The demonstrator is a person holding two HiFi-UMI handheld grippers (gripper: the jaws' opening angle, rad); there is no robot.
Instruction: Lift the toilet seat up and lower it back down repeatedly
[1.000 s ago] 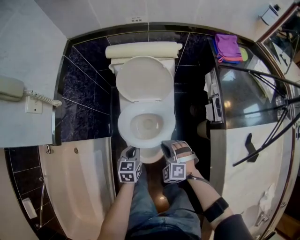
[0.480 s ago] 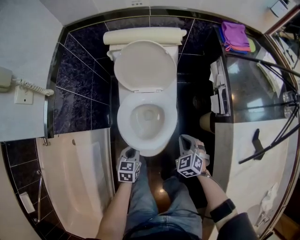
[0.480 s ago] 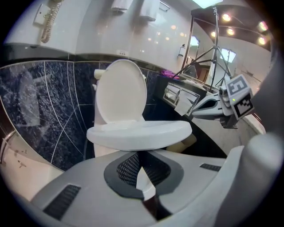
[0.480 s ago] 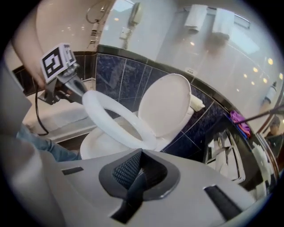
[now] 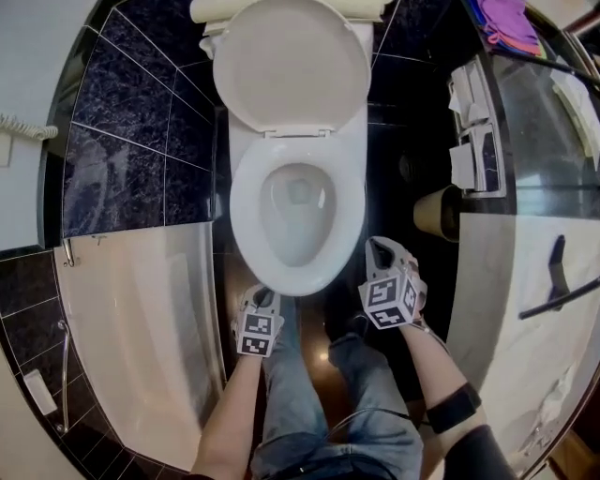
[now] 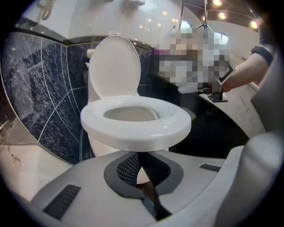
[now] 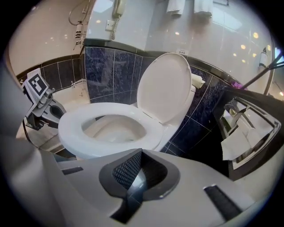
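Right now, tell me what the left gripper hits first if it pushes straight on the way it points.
Most likely the front rim of the toilet seat, lying down directly ahead of the left gripper; the gap is hard to judge.

A white bathtub runs along the left side, with a chrome grab rail by its outer edge. Past the tub's far end the wall is dark blue marbled tile. A coiled phone cord hangs on the pale wall above it, below a wall handset. Over on the right, a rack holds white papers, and a tan paper roll sits just beside its near end. A purple cloth lies at the far right corner. A black handle is fixed on the white marbled panel.
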